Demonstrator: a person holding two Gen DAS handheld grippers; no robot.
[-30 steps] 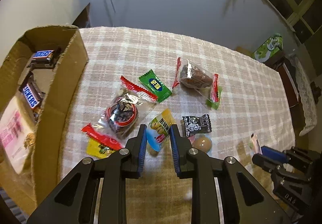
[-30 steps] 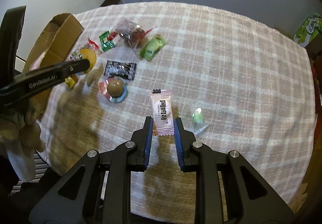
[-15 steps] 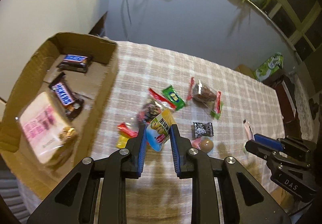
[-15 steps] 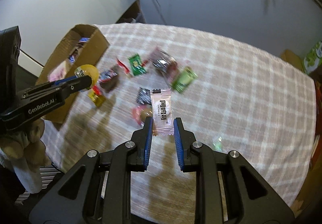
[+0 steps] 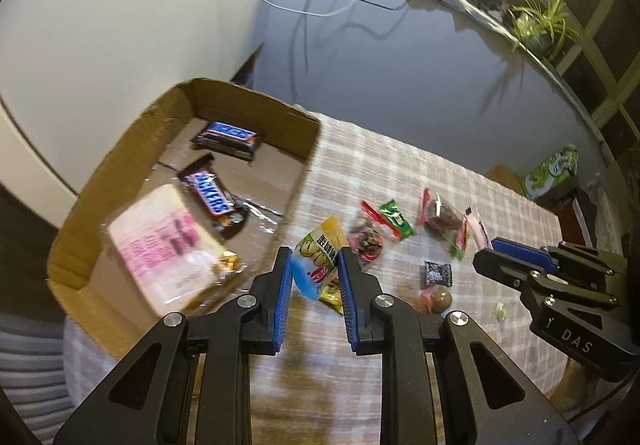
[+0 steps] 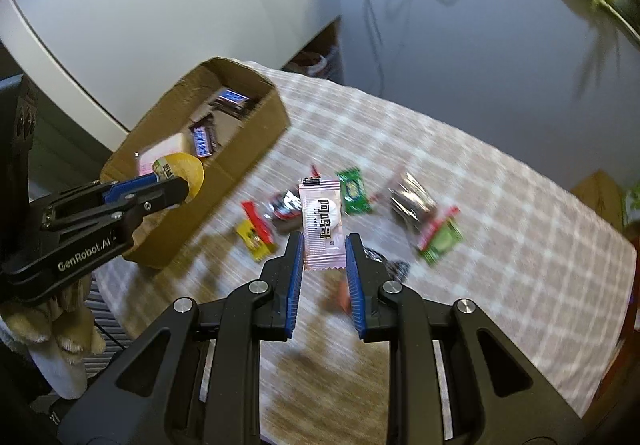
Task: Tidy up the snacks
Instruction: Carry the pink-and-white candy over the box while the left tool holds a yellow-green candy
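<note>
I am holding two snacks clear of the checked cloth surface (image 6: 480, 173). My left gripper (image 5: 314, 265) is clamping its blue-padded fingers (image 5: 283, 277) on a glossy yellow, green and blue packet (image 5: 318, 259); its long axis is tilting toward one o'clock, just past the near corner of the cardboard box (image 5: 176, 113). My right gripper (image 6: 323, 245) is pinching a slim pale pink sachet (image 6: 322, 223) by its crimped lower end, fingers almost together, the sachet standing upright toward twelve o'clock with black print running along its length.

The box is sitting at ten o'clock in the left wrist view, open-topped, of plain brown corrugated card. Inside it are lying two dark Snickers bars (image 5: 210, 191), angled differently, and a flat white-and-pink pack (image 5: 164, 241). Loose wrapped sweets are lying scattered on the cloth at two o'clock, among them a green packet (image 5: 396, 217) and a small black one (image 5: 438, 273).
</note>
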